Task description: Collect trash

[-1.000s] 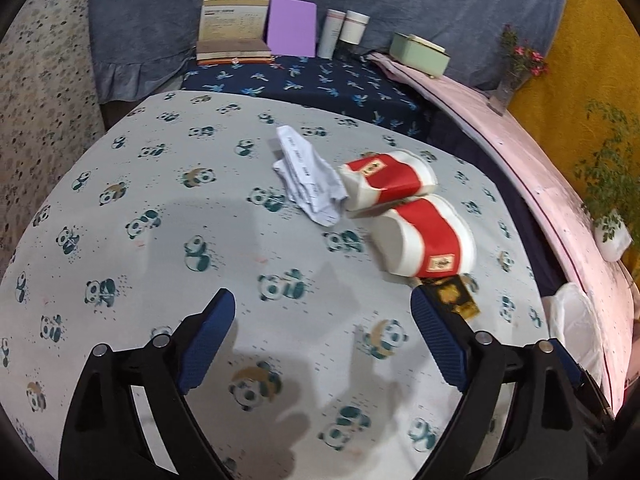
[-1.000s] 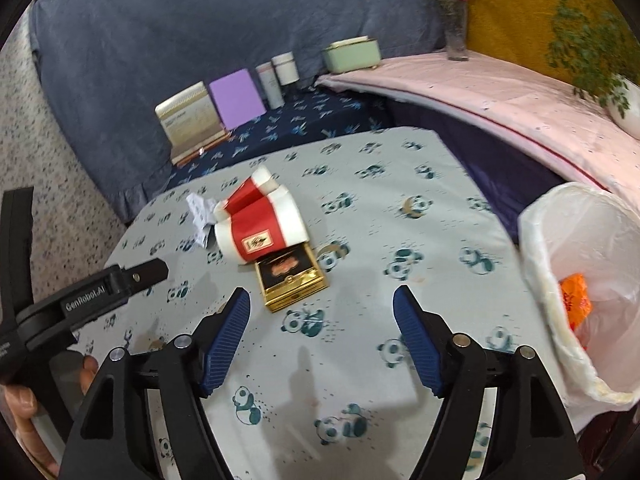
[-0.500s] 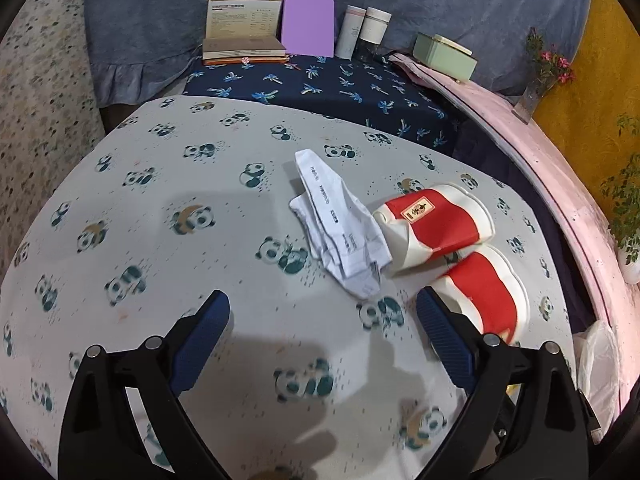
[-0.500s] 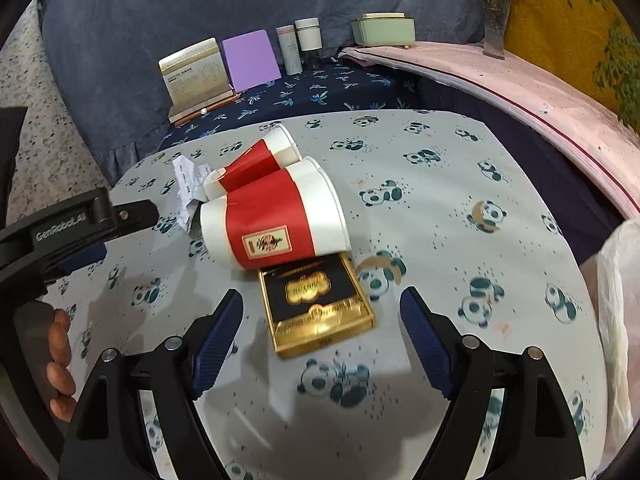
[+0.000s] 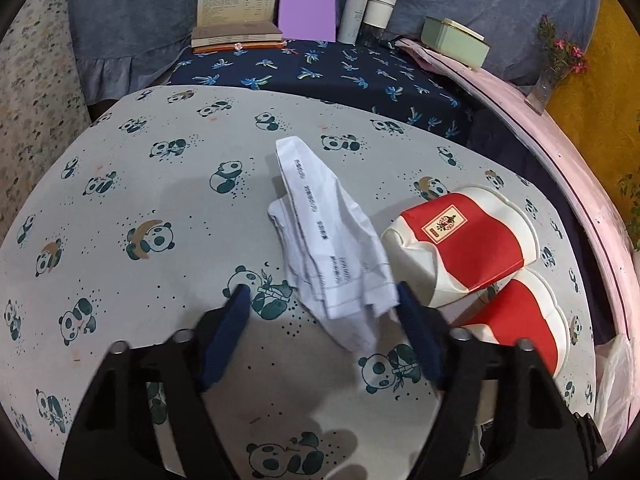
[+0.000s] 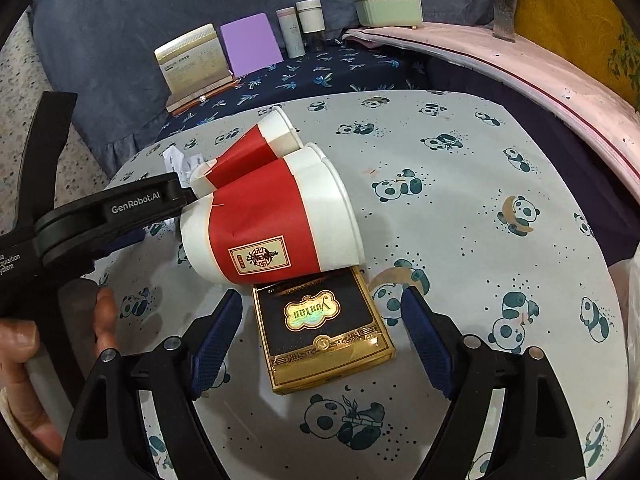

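Left tool [image 5: 322, 300] closing around crumpled white printed paper [image 5: 332, 248] on panda-print worktop [image 5: 160, 200], pads not yet pressing, right tool [image 6: 320, 308] wide over black-and-gold cigarette box [image 6: 320, 332], two red-and-white paper cups [image 6: 272, 224] lying at its 12 o'clock.

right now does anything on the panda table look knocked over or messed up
Yes. Two red-and-white paper cups lie on their sides, touching, the nearer one resting against a gold-and-black box. A crumpled paper slip lies beside them, between the closing left gripper fingers.
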`<action>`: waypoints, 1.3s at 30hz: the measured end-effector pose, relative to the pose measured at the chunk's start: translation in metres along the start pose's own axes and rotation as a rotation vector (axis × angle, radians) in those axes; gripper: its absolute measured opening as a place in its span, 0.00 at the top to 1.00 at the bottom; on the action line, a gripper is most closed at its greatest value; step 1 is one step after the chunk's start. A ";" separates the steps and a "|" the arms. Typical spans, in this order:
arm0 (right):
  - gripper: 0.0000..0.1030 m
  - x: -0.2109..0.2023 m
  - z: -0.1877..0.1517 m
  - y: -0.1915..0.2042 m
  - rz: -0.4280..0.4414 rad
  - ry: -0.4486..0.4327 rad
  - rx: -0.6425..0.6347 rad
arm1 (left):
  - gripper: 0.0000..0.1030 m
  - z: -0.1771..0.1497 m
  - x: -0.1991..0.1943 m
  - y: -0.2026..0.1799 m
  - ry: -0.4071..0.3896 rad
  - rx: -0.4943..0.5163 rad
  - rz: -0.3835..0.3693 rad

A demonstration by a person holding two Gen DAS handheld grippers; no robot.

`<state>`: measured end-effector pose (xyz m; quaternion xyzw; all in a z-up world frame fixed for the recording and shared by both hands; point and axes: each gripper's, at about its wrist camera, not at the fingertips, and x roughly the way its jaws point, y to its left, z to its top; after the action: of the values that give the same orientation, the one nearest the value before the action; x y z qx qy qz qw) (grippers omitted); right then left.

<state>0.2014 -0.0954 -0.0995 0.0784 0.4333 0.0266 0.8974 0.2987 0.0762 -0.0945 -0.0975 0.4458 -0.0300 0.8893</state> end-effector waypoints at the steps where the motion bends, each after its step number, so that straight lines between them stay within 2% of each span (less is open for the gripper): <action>1: 0.24 0.000 0.000 0.000 -0.001 0.001 -0.003 | 0.52 0.000 -0.001 -0.001 0.004 0.005 -0.011; 2: 0.26 0.000 -0.001 0.000 -0.003 0.002 -0.005 | 0.64 -0.001 -0.001 -0.002 0.012 0.014 -0.016; 6: 0.33 -0.002 -0.003 -0.001 -0.008 0.003 -0.007 | 0.74 -0.009 -0.009 -0.005 0.027 0.033 -0.032; 11: 0.40 -0.012 -0.014 -0.005 -0.005 0.002 -0.005 | 0.75 -0.032 -0.026 -0.004 0.041 0.025 -0.043; 16: 0.43 -0.028 -0.031 -0.013 -0.002 -0.005 0.016 | 0.75 -0.059 -0.047 -0.010 0.058 0.038 -0.069; 28: 0.44 -0.089 -0.086 -0.043 -0.012 -0.022 0.110 | 0.75 -0.114 -0.093 -0.042 0.103 0.095 -0.150; 39: 0.45 -0.148 -0.103 -0.080 -0.029 -0.111 0.203 | 0.76 -0.143 -0.133 -0.091 0.080 0.184 -0.190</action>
<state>0.0271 -0.1796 -0.0610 0.1639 0.3846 -0.0349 0.9077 0.1081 -0.0150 -0.0551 -0.0562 0.4648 -0.1589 0.8692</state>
